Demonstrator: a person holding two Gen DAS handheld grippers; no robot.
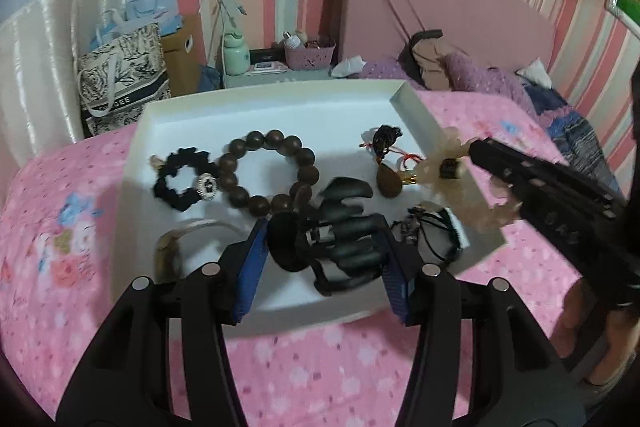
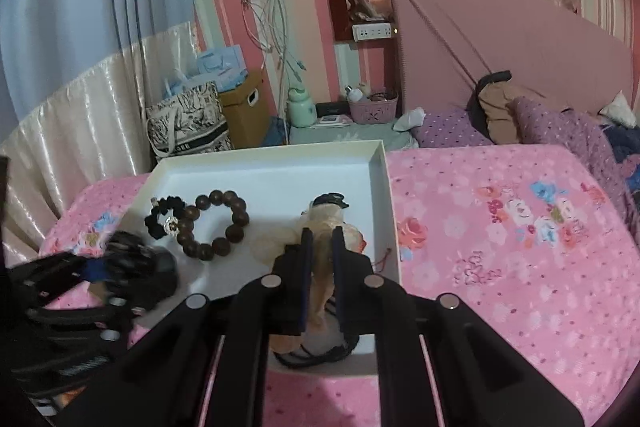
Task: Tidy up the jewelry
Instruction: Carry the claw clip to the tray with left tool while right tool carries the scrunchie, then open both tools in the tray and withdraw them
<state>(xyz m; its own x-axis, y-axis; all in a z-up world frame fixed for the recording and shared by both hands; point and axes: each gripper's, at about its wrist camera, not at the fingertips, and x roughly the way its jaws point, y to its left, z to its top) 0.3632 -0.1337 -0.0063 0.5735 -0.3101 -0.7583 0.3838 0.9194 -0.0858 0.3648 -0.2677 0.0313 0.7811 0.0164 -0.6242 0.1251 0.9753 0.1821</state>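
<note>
Left gripper jaws clamp a black hair claw; right gripper jaws pinch a pale bracelet. Beyond both, bead bracelets already lie in the white tray; two pieces remain.

A pink floral bedspread covers the bed, with a purple dotted pillow near the pink headboard. A mint bottle and a lilac basket stand beside a patterned tote bag.

Both hand-held grippers clamped, pitched downward
</note>
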